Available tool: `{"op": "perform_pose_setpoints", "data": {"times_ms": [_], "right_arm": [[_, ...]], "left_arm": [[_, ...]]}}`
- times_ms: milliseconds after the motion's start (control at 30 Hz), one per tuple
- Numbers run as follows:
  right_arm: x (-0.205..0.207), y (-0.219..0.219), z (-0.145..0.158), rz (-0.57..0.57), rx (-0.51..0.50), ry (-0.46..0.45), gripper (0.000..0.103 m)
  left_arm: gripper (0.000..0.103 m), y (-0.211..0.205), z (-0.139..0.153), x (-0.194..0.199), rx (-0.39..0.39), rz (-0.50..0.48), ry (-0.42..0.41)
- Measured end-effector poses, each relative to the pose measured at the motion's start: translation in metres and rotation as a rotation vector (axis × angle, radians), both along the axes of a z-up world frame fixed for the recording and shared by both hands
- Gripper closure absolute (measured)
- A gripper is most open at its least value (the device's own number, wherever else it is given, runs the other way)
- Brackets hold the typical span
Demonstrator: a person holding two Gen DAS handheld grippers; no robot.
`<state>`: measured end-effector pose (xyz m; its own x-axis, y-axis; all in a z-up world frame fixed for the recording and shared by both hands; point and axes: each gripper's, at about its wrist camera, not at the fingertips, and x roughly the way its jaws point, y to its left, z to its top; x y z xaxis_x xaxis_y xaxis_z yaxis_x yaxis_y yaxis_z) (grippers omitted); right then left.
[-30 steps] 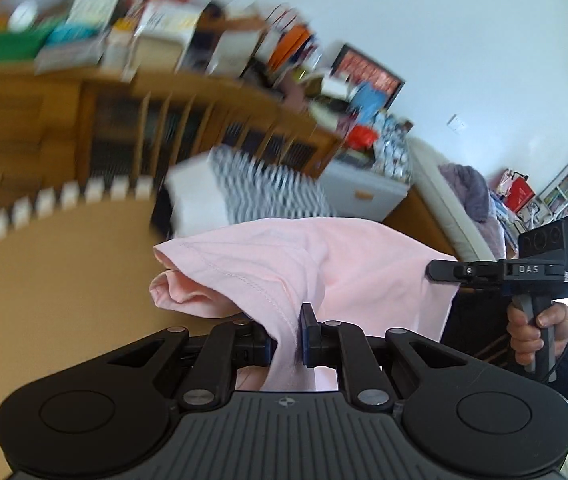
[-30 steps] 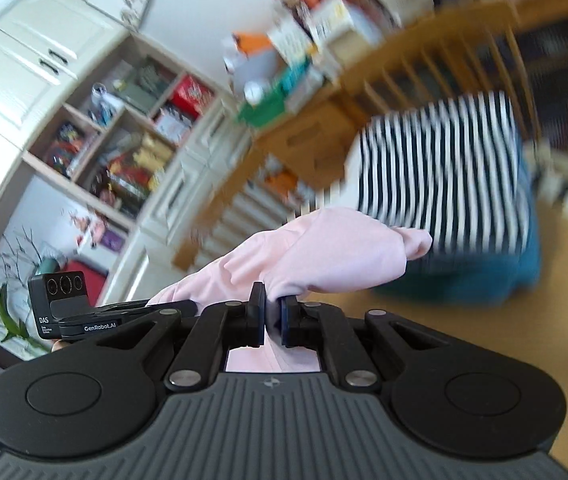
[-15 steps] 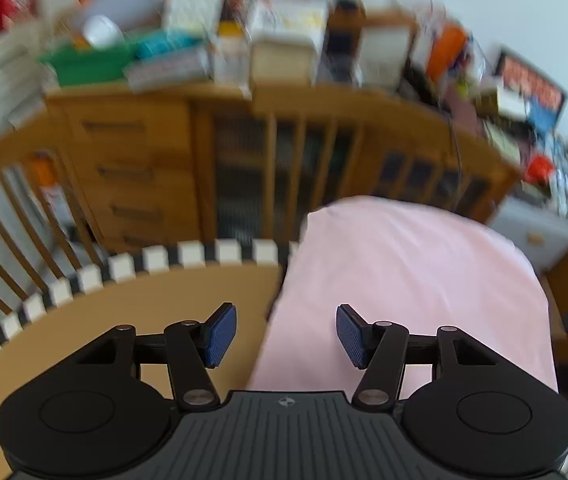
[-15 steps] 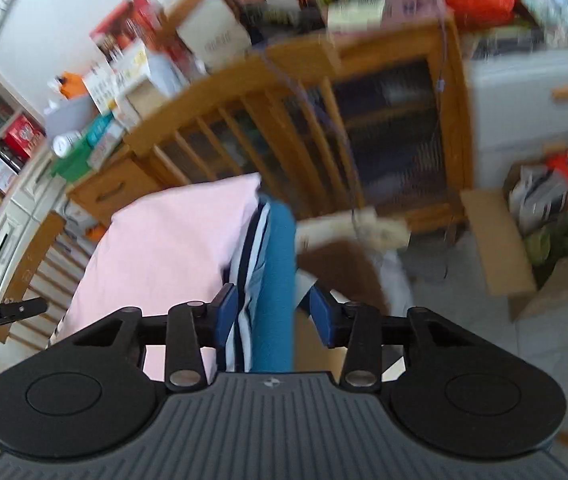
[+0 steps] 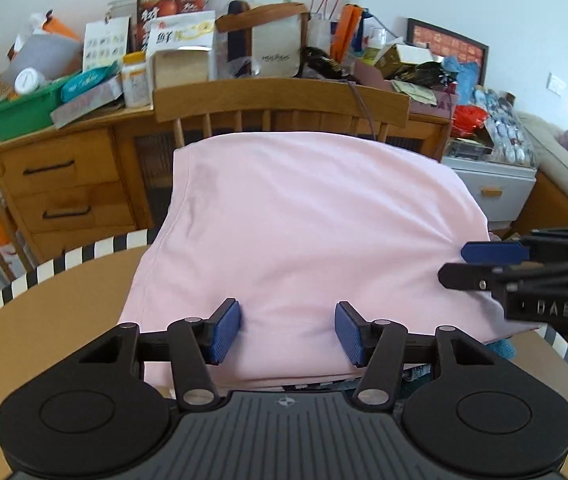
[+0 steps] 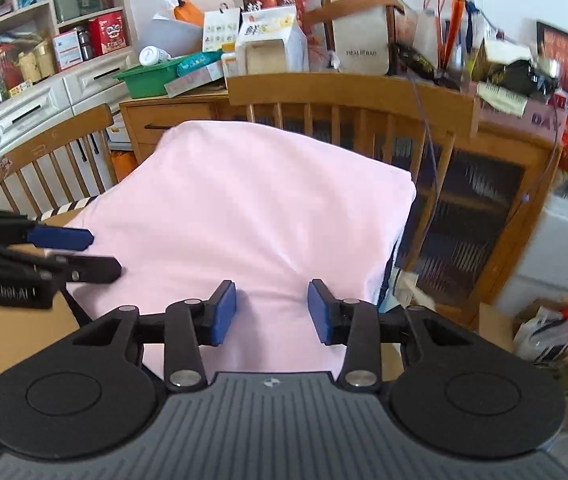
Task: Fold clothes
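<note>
Both grippers have released: left gripper (image 5: 287, 332) and right gripper (image 6: 272, 311) stand wide, empty, above the pink garment (image 5: 303, 240), apparently topping a folded stack on the table (image 5: 44, 320); overhanging right edge may slide off

The canvas bag (image 6: 359, 46) on the sideboard (image 6: 164, 114) reads "HEAL BAG" — faintly. The left gripper (image 6: 100, 254) carries "GenRobot.AI", partly blurred; the right gripper (image 5: 459, 264) shows mirrored "DAS". A pink box (image 6: 523, 120) at the sideboard's right end shows "DAY".
</note>
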<state>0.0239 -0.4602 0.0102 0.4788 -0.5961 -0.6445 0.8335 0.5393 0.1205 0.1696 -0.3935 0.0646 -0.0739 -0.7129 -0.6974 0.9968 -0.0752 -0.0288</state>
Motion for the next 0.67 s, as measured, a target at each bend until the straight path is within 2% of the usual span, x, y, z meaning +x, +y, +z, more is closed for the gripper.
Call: {"op": "perform_pose_setpoints", "data": {"times_ms": [67, 133, 200, 233, 300, 367, 500, 533, 667], "right_arm": [[0.000, -0.002, 0.009, -0.037, 0.020, -0.002, 0.059], [-0.007, 0.013, 0.019, -0.088, 0.011, -0.053, 0.054], [-0.013, 0.032, 0.028, -0.135, -0.012, -0.091, 0.048], [-0.015, 0.044, 0.033, -0.154, -0.030, -0.097, 0.048], [-0.019, 0.068, 0.035, -0.188, -0.048, -0.086, 0.035], [-0.021, 0.084, 0.036, -0.215, -0.042, -0.082, 0.030], [-0.023, 0.106, 0.034, -0.227, -0.013, -0.097, 0.017], [-0.022, 0.110, 0.034, -0.229, -0.011, -0.092, 0.015], [-0.020, 0.122, 0.036, -0.240, -0.005, -0.065, 0.011]], "left_arm": [[0.043, -0.003, 0.005, 0.001, 0.021, 0.034, 0.011], [0.038, 0.002, 0.013, 0.006, 0.053, 0.116, 0.041], [0.038, 0.012, 0.022, 0.003, 0.069, 0.156, 0.050], [0.037, 0.018, 0.024, 0.001, 0.071, 0.150, 0.043], [0.031, 0.031, 0.027, -0.004, 0.074, 0.133, 0.025], [0.020, 0.044, 0.027, -0.008, 0.075, 0.121, 0.004], [0.014, 0.068, 0.024, -0.010, 0.078, 0.115, -0.007], [0.009, 0.073, 0.023, -0.010, 0.073, 0.113, -0.005], [0.002, 0.090, 0.023, -0.011, 0.058, 0.106, -0.019]]}}
